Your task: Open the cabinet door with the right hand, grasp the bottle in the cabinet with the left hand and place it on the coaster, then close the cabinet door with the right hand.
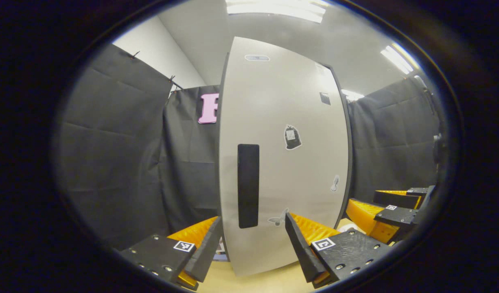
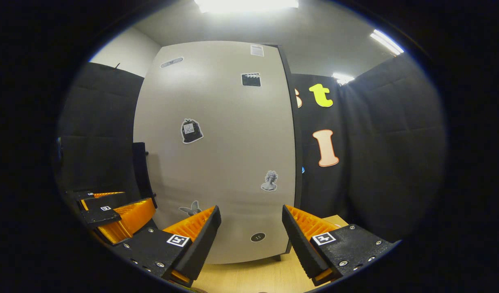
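Note:
A tall pale cabinet stands on the table with its door shut, several stickers on it. A black vertical handle runs down the door's left part, straight ahead of my left gripper, which is open and holds nothing. The right gripper shows at the lower right of the left gripper view. In the right gripper view the same door faces me, with the handle at its left edge. My right gripper is open and a little short of the door. The left gripper sits at its lower left.
The cabinet rests on a light wooden tabletop, with a strip of that tabletop in front of it. Black cloth walls close in behind and on both sides of the cabinet. Ceiling lights shine overhead.

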A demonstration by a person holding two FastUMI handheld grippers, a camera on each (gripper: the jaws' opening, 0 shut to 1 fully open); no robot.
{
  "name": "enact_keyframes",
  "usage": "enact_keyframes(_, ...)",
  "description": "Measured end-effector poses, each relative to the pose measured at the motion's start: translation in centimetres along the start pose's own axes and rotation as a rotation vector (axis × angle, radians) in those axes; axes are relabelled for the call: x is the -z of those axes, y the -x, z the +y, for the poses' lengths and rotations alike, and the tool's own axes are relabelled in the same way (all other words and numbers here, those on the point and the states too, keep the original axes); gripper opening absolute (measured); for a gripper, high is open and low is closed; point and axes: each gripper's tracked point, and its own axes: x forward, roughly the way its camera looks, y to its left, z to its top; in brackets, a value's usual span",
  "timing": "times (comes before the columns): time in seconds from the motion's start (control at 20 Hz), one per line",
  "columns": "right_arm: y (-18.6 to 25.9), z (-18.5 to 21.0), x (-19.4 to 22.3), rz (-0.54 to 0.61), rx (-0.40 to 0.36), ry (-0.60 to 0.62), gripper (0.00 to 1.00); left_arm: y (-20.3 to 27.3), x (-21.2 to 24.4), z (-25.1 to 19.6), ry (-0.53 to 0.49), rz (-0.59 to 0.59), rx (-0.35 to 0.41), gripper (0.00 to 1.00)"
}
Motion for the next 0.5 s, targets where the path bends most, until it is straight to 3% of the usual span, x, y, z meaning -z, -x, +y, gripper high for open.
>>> enact_keyframes(0.5,0.21,-0.71,-0.85,-0.037,0.027,-0.01,0.94,-0.31,-0.26,-0.13,-0.016,-0.009,0.012,0.88)
